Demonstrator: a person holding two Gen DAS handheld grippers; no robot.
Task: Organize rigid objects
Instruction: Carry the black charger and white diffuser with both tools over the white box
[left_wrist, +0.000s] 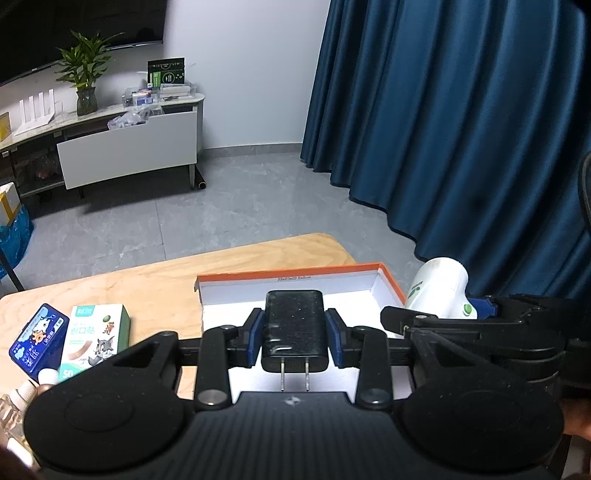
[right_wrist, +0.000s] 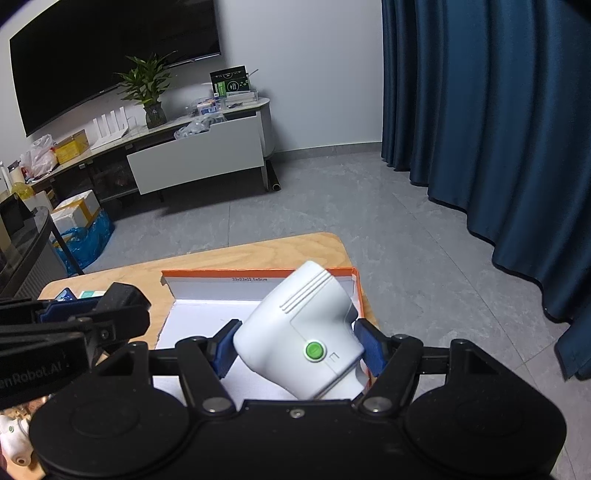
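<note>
Wooden table (left_wrist: 155, 273) below, both grippers poised over orange-rimmed box (left_wrist: 295, 271): left gripper (left_wrist: 294, 338) clamping black charger (left_wrist: 294, 328) between fingers (prongs rearward), right gripper (right_wrist: 297, 349) gripping white device (right_wrist: 299, 332), ready for boxing.

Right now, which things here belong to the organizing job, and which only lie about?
Job in hand:
- black charger, in the left gripper
- white device, in the right gripper
- orange box, open
- blue tin and plaster box, on the table, probably waiting

Lying about:
- potted plant
- TV
- curtain
</note>
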